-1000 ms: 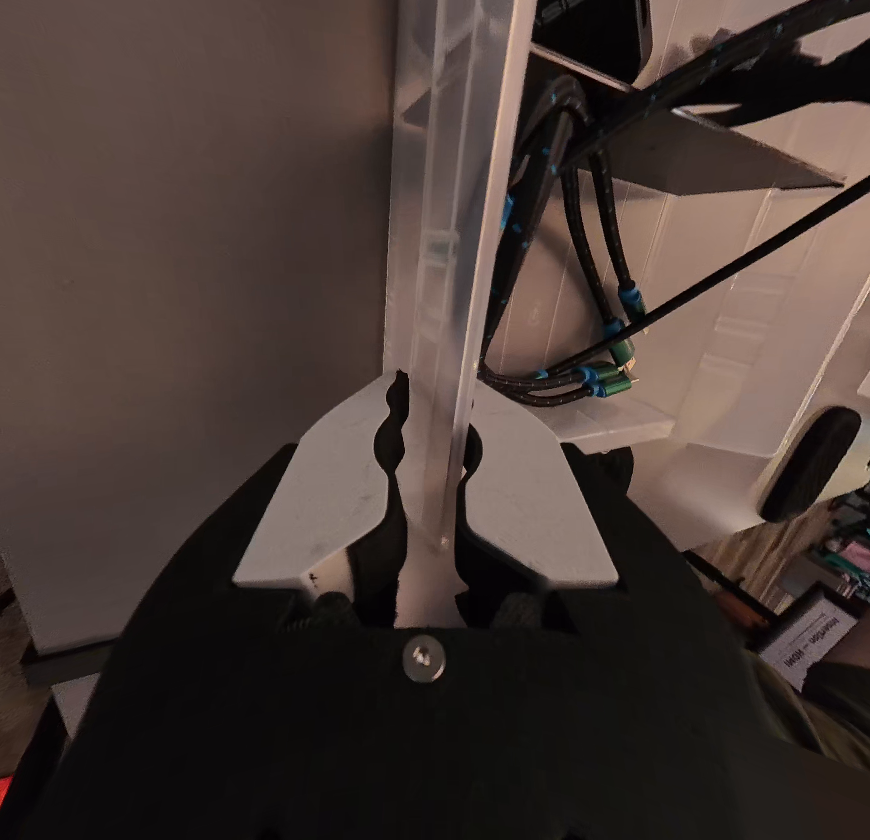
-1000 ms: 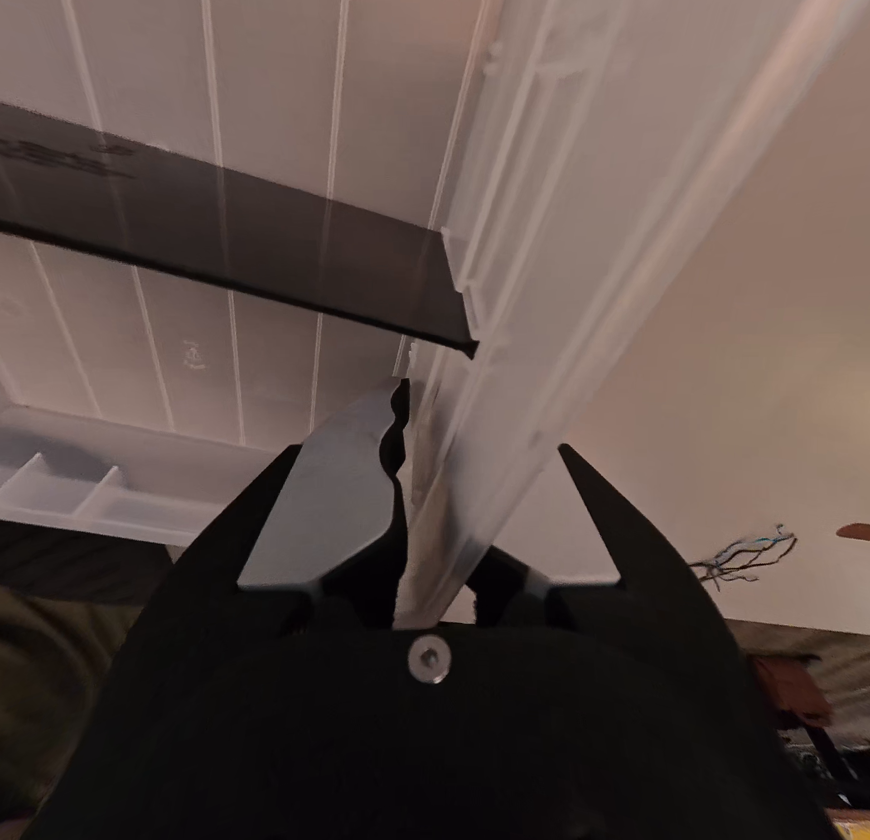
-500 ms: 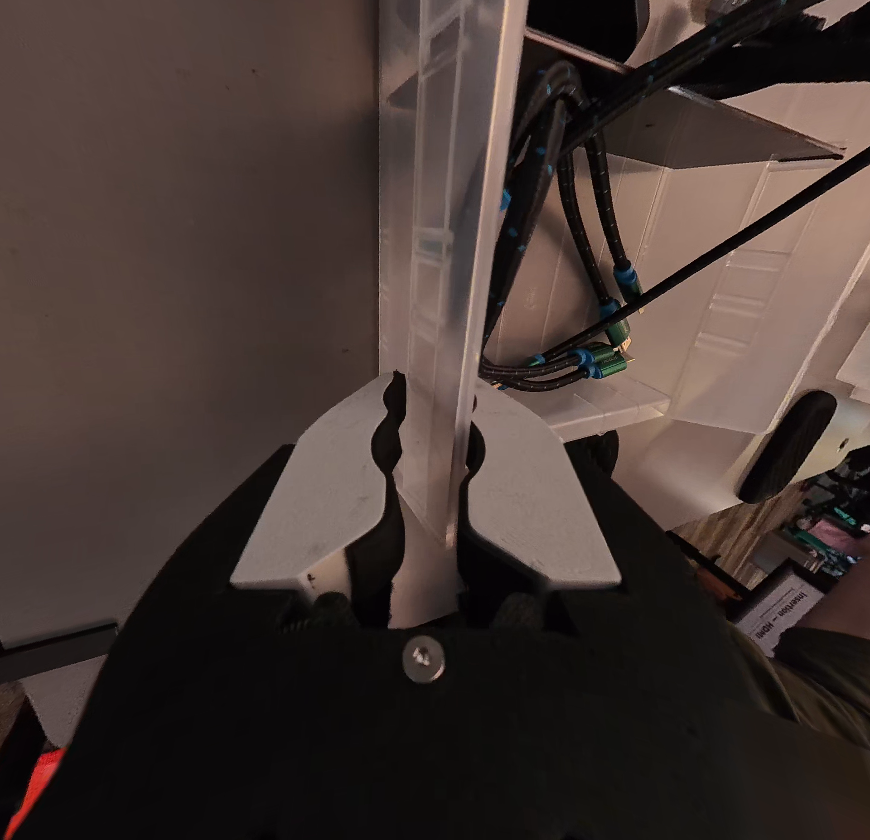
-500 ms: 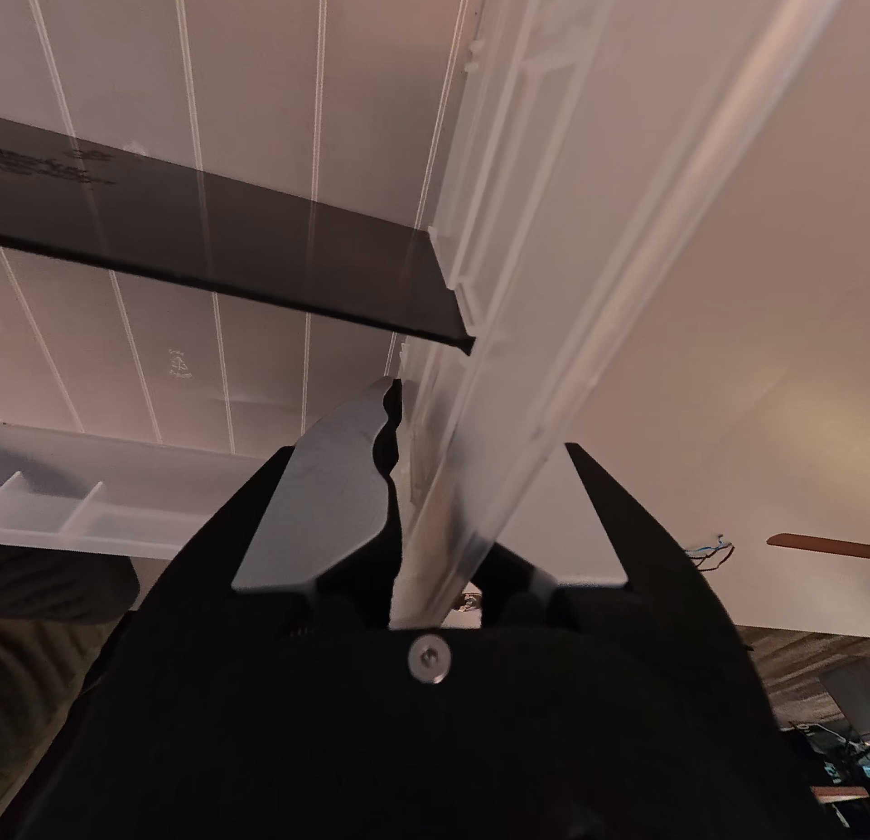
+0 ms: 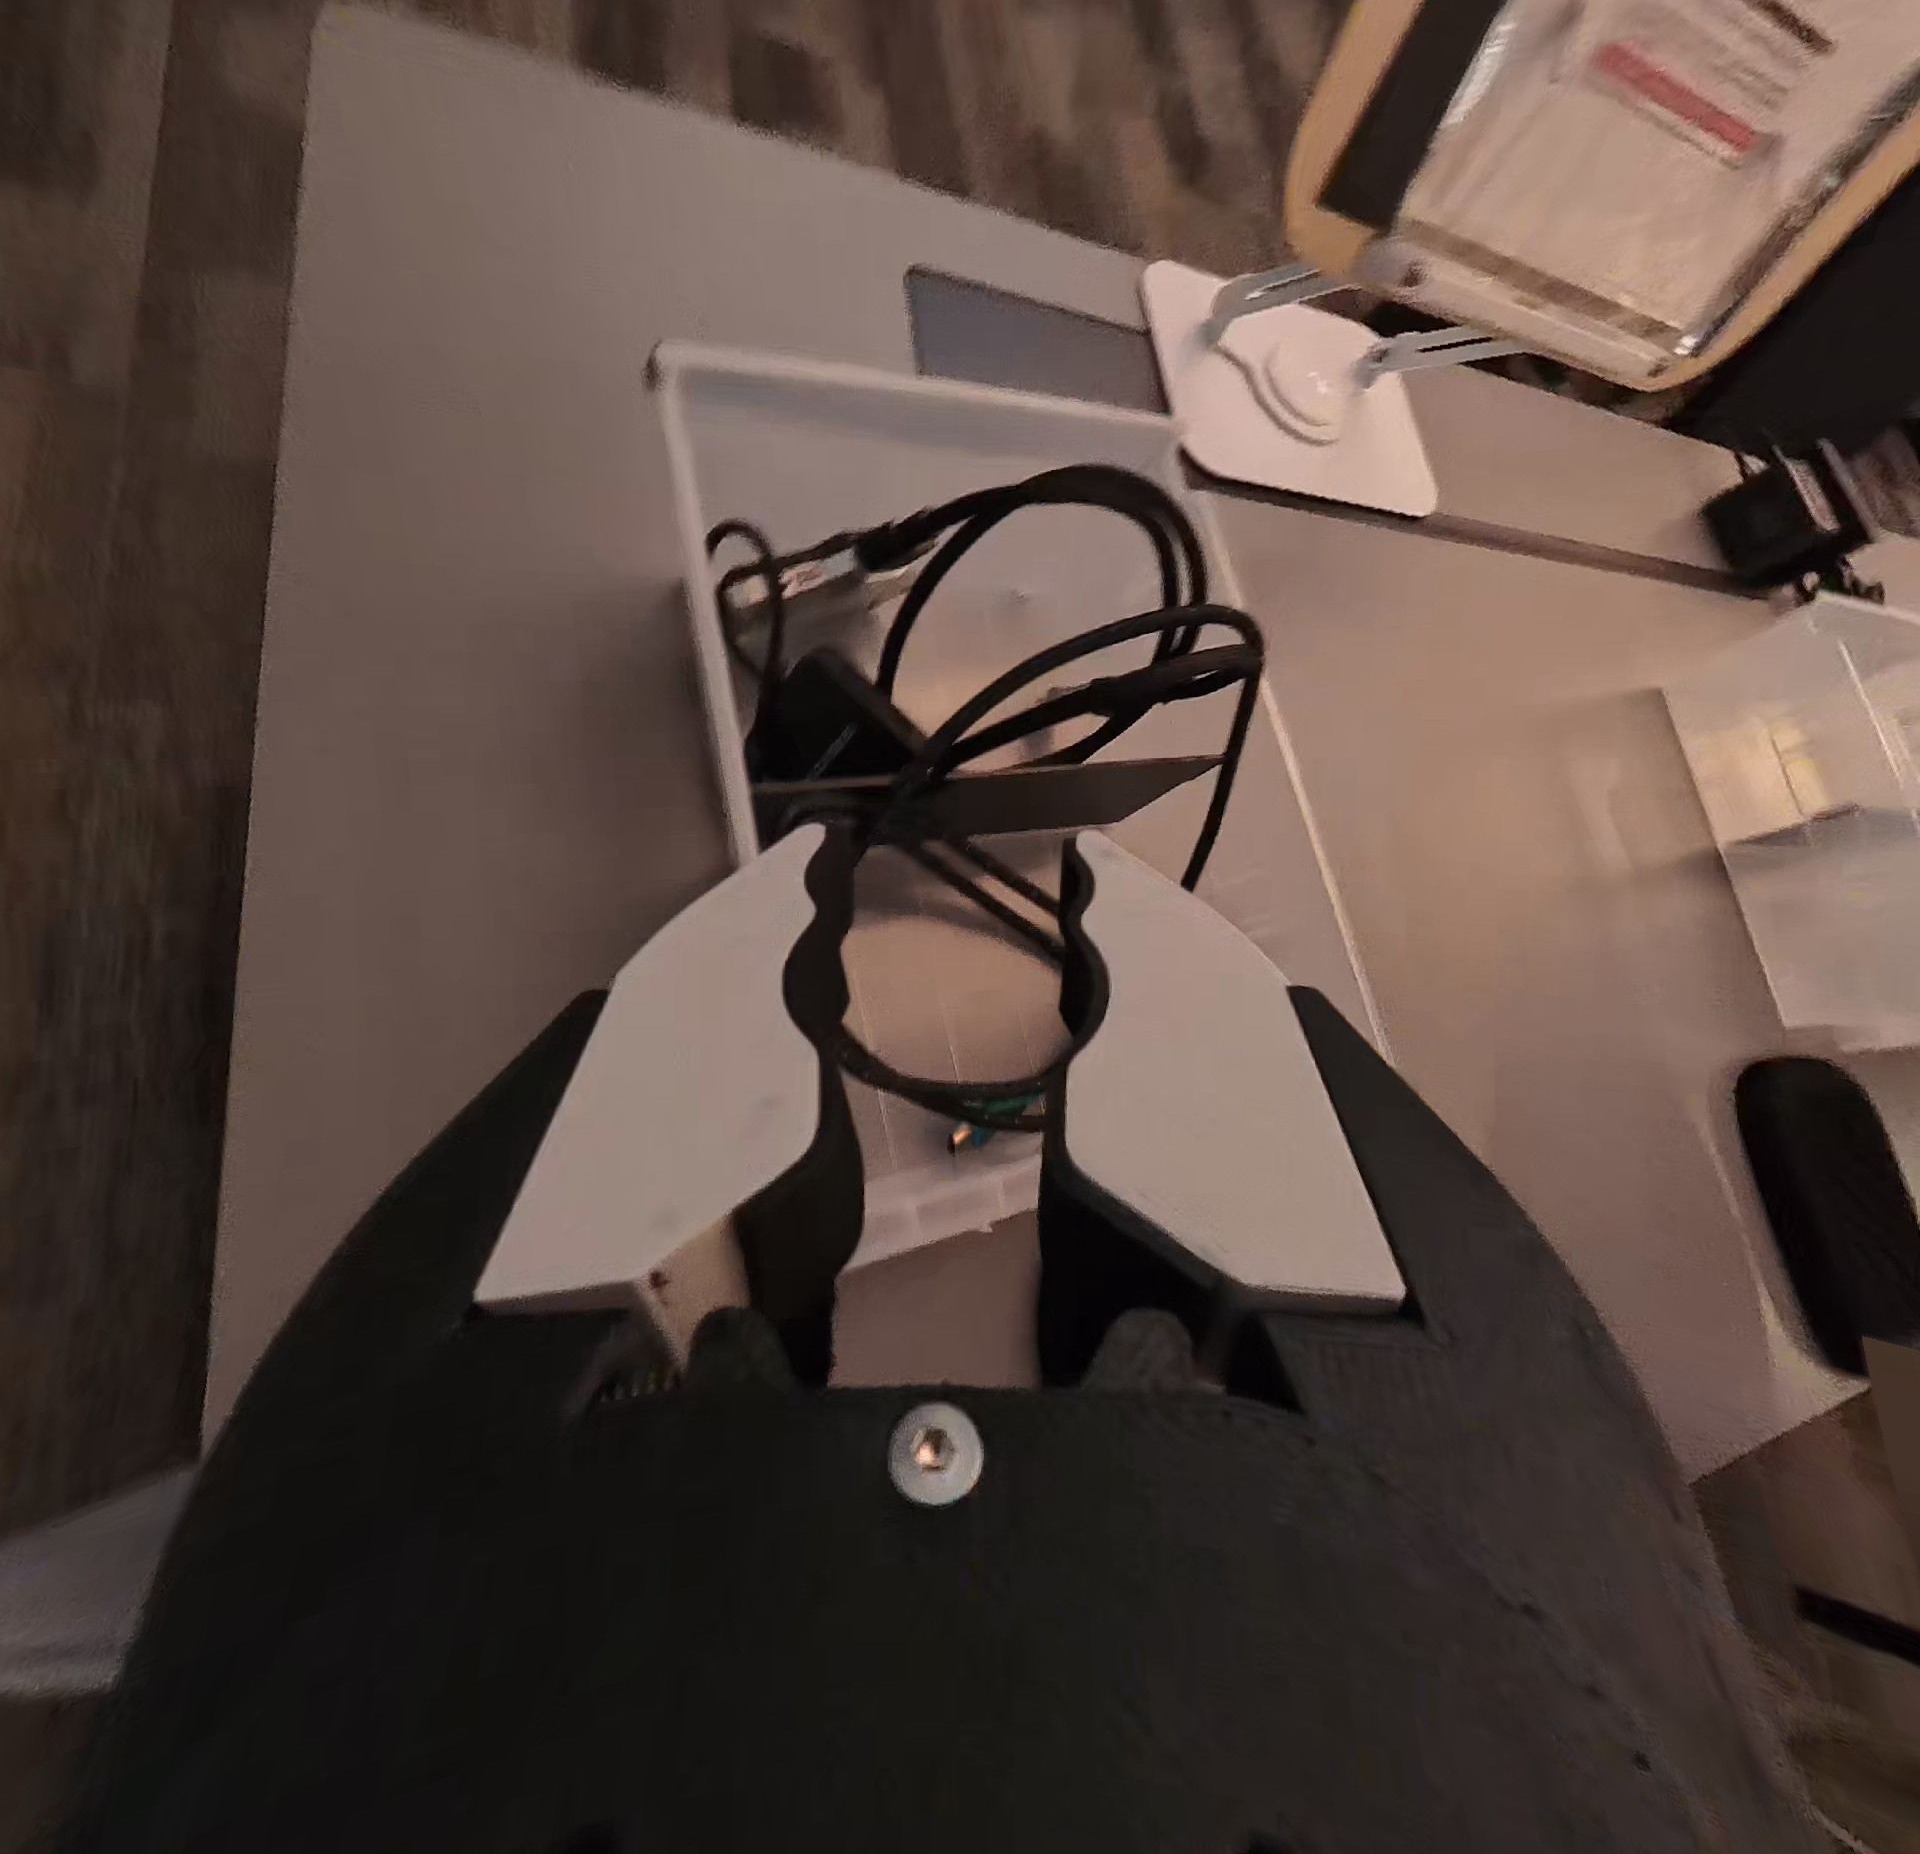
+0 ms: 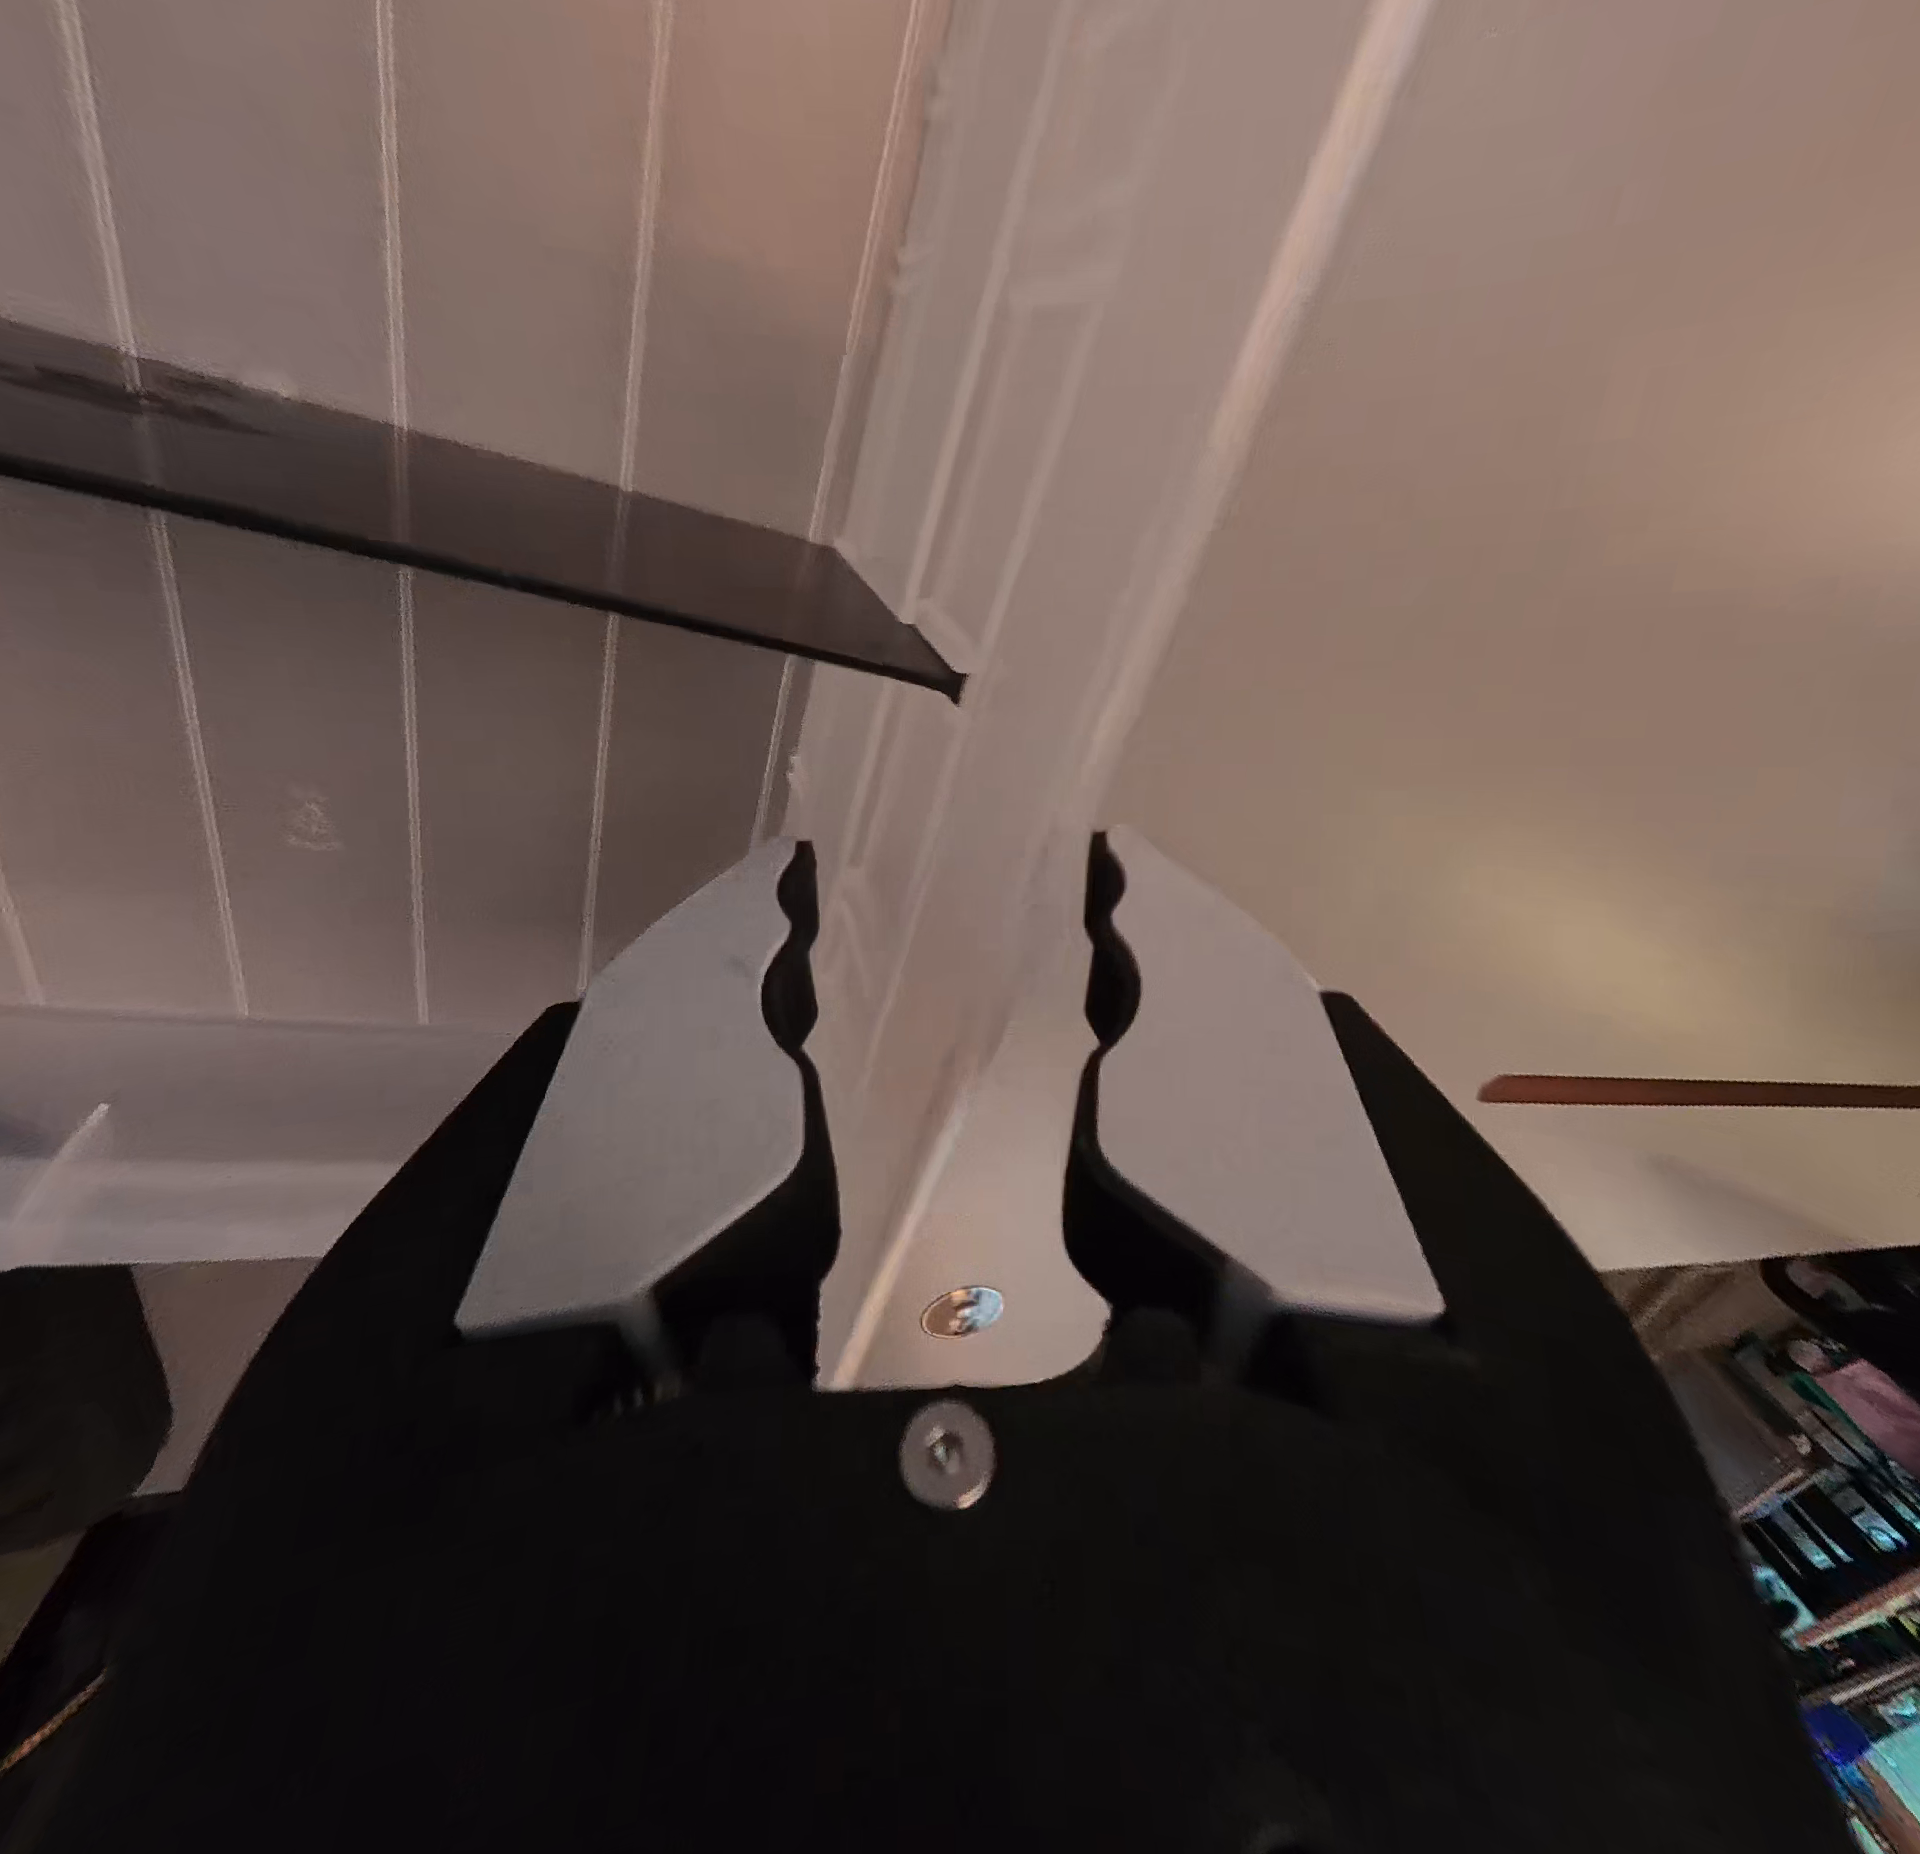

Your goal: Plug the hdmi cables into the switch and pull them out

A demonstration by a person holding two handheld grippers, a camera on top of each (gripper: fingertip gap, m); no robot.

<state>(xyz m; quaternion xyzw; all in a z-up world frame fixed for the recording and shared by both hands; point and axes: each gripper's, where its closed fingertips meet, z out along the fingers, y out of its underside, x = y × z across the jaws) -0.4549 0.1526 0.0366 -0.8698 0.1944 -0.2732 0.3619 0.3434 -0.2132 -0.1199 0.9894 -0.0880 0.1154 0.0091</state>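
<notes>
Left tongs [image 5: 945, 848] hang spread above the clear plastic bin [image 5: 707, 578]; right tongs [image 6: 951, 848] gape astride its wall [image 6: 987, 661]. Black HDMI cables [image 5: 1081, 609] and the switch [image 5: 997, 791] lie in the bin, at the surface's [image 5: 468, 557] middle.

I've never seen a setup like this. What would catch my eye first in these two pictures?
Probably the tangle of black cables lying in a clear plastic bin on the grey table, seen from above past the open left gripper. A white stand sits beyond the bin. In the right view, the open right gripper straddles the bin's clear wall, beside a dark flat panel.
</notes>
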